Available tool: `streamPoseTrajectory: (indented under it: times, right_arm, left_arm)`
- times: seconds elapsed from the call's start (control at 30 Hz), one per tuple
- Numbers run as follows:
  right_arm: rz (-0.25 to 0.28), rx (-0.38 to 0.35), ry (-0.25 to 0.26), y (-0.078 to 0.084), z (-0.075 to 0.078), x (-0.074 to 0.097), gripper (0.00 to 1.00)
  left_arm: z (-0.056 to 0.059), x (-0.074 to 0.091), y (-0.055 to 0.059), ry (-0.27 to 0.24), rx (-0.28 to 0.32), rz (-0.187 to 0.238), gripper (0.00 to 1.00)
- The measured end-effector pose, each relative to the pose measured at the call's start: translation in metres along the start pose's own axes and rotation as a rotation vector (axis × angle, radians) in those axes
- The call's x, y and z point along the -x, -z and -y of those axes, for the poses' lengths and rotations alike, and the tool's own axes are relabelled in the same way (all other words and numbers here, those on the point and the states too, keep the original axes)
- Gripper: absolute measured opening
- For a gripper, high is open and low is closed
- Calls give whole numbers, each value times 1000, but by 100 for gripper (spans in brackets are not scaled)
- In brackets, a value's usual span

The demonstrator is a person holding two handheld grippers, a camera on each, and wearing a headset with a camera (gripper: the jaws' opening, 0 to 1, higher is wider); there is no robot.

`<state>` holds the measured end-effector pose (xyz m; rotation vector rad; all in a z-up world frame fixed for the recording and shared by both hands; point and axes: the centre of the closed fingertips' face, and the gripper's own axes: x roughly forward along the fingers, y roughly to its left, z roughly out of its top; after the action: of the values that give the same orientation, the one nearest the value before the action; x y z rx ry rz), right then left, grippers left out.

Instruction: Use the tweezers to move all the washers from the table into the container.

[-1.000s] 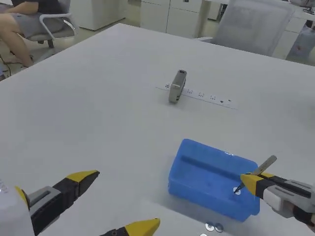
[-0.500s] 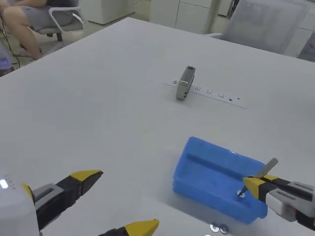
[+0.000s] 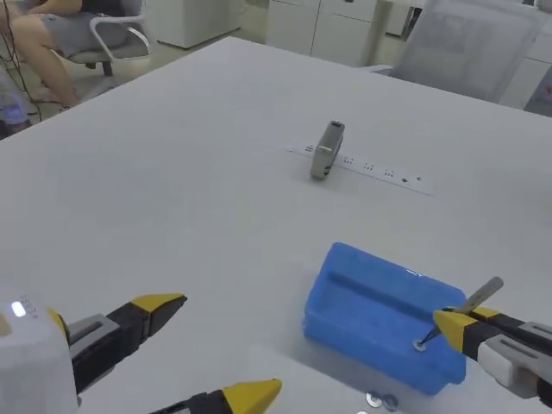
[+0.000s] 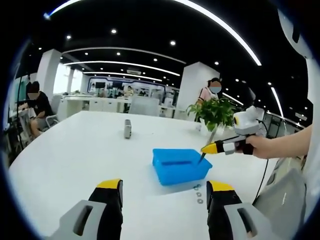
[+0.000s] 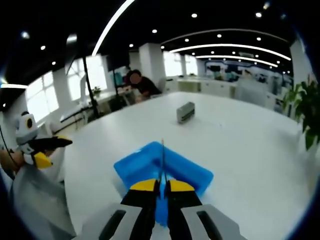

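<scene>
A blue container (image 3: 371,306) stands at the near right of the white table (image 3: 172,190). My right gripper (image 3: 454,325) is shut on metal tweezers (image 3: 470,304), whose tips point down over the container's near right corner. A small silvery washer (image 3: 420,345) shows at those tips. A few more washers (image 3: 379,400) lie on the table just in front of the container. My left gripper (image 3: 211,349) hangs open and holds nothing at the near left. In the left gripper view the container (image 4: 180,165) and washers (image 4: 198,193) lie ahead of the jaws. In the right gripper view the tweezers (image 5: 162,160) point over the container (image 5: 145,167).
A grey boxy device (image 3: 327,150) stands on a flat power strip (image 3: 379,171) in the middle of the table. Office chairs (image 3: 466,43) stand beyond the far edge. A person (image 3: 43,34) sits at the far left.
The tweezers' tips stay over the container's near right corner, a little lower. The left gripper has hardly moved. The head camera has shifted.
</scene>
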<state>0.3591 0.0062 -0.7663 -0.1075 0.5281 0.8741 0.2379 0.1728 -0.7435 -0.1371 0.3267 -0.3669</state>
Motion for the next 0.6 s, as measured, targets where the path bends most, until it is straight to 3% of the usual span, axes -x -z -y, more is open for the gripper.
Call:
streamPoseTrajectory:
  times: [0.17, 0.3, 0.6]
  right_arm:
    - [20, 0, -29, -6, -23, 18, 3]
    - [16, -20, -59, -2, -36, 25, 3]
    - [-24, -42, -82, 28, -41, 11, 4]
  left_arm:
    - [0, -1, 2, 3, -7, -11, 67]
    - [1, -1, 4, 7, -18, -19, 66]
    - [1, -2, 6, 15, -15, -22, 64]
